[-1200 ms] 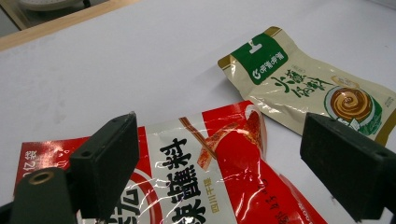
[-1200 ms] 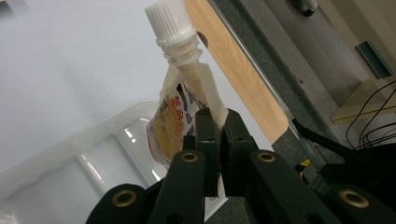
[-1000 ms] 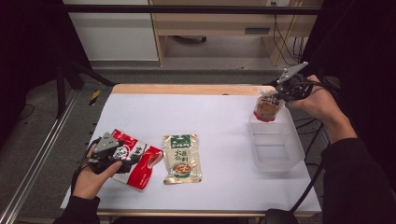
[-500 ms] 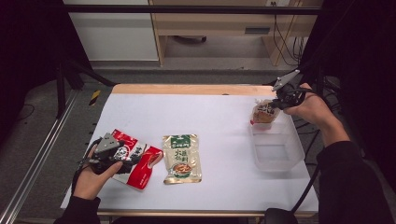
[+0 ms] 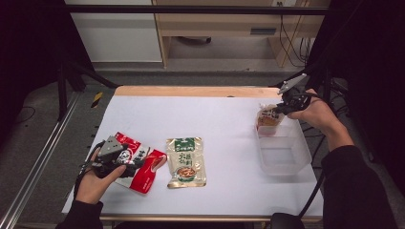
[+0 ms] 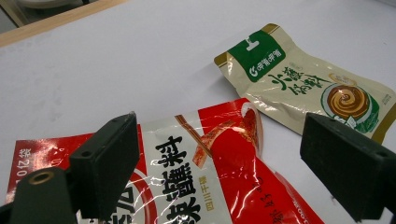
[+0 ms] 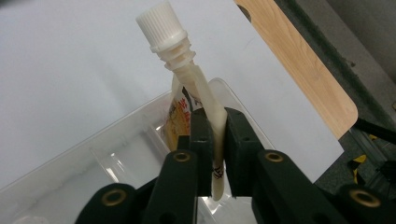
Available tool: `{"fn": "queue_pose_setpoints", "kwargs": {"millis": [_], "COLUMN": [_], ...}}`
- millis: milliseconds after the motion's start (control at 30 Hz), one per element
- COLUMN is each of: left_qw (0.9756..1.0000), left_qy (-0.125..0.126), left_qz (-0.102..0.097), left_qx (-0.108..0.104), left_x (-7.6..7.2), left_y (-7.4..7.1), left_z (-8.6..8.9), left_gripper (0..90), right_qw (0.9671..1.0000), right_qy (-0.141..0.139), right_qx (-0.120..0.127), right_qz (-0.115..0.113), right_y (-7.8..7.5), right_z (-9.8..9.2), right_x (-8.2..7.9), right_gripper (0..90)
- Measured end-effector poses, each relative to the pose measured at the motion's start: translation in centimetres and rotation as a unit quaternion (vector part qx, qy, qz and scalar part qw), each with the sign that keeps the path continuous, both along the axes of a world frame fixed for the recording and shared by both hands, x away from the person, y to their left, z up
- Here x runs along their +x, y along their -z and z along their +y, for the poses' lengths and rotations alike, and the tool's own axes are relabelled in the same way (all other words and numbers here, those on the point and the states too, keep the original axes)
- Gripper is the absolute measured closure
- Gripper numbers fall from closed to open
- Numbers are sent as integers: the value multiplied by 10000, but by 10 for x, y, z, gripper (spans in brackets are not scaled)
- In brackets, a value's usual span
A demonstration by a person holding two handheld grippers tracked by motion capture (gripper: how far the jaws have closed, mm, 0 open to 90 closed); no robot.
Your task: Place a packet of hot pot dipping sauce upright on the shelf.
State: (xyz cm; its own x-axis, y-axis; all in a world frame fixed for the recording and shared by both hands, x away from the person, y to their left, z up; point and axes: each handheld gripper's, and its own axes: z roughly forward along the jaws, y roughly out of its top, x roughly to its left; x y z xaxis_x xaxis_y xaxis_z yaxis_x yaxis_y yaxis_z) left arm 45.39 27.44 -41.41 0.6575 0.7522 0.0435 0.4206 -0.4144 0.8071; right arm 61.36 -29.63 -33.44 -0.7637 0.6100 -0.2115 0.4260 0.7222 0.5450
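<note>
We held the spouted pouch (image 7: 194, 93) in the right tool (image 7: 214, 154), its jaws closed on the pouch's flat edge just below the white cap (image 7: 161, 23); they had just been easing apart a little, yet the pads still lay against the pouch on both sides. The pouch's long axis ran up and away from the tool, cap farthest from us, its belly hanging at the far end of the clear tub (image 5: 282, 155), which sat directly beneath and toward us from the tool. So the move we judged next was a short drop straight down into the tub, and the right hand was plainly the nearer one. Our left tool (image 6: 224, 186) stood with jaws wide apart over the red packet (image 6: 224, 182), the pads clear of it, and the green-and-cream packet (image 6: 303, 88) lay just beyond on the bench (image 5: 210, 119)
</note>
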Motion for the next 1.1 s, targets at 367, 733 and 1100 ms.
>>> {"fn": "queue_pose_setpoints", "kwargs": {"millis": [367, 733, 1100], "left_qw": [10000, 9997, 9995], "left_qy": [38, 180, 259], "left_qz": [-33, -21, 13], "left_qx": [15, 136, 203], "left_x": [-2, -1, 1], "left_y": [0, 3, 5], "left_z": [-1, -11, -19], "left_gripper": [121, 120, 110], "right_qw": [9970, 9910, 9847], "right_qy": [535, 805, 864], "right_qx": [323, 753, 1009], "right_qz": [-447, -763, -1133], "right_y": [-9, -13, -29], "right_z": [1, 1, 17], "right_x": [-19, -46, -80], "right_gripper": [281, 161, 94]}}
